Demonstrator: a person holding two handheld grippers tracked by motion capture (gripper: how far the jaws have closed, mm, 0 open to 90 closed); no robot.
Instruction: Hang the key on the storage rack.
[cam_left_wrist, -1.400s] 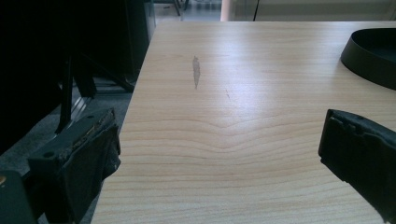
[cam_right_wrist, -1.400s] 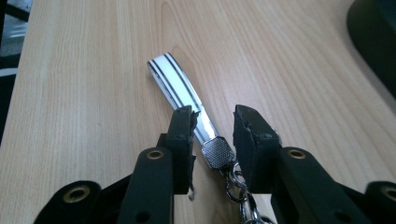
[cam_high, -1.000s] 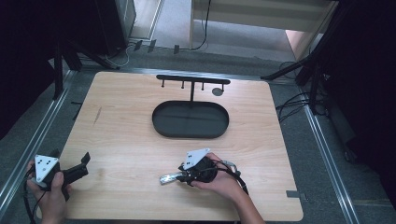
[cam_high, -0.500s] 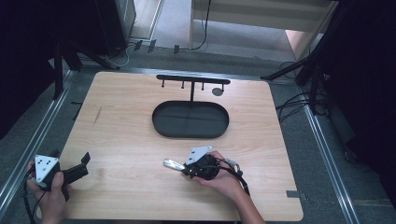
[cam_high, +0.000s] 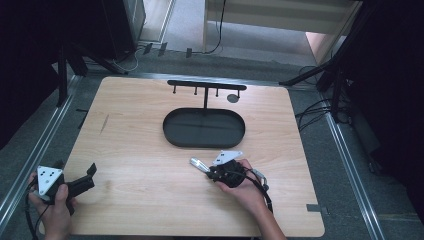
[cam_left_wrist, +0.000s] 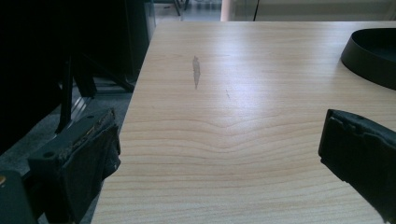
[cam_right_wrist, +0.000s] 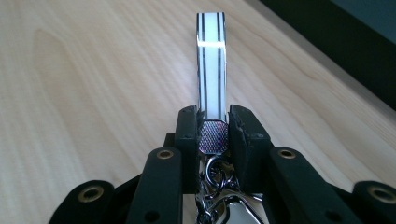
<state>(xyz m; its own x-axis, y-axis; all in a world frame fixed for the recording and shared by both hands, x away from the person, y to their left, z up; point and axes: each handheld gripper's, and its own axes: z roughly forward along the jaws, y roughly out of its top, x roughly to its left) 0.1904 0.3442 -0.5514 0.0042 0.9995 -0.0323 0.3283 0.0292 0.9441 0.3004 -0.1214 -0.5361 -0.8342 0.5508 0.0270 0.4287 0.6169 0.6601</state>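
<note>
Since the earlier frame the right tongs (cam_high: 206, 169) have carried the keychain tag (cam_right_wrist: 211, 70) toward twelve o'clock, nearer the oval black tray (cam_high: 172, 131), closing firmly on its knurled end. Its ring and clip hang half hidden beneath the jaws. At eight o'clock on the desk (cam_high: 140, 190), the left tongs (cam_high: 90, 176) gape wide, holding nothing.

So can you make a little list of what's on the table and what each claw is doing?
table: light wood
tray: black oval with a hook rack, far middle of the table
right claw: shut on the keychain
keychain: silver striped bar with rings behind, sticking out past the jaws
left claw: open, nothing between its jaws, near left corner
mark: small grey smudge on the wood
</note>
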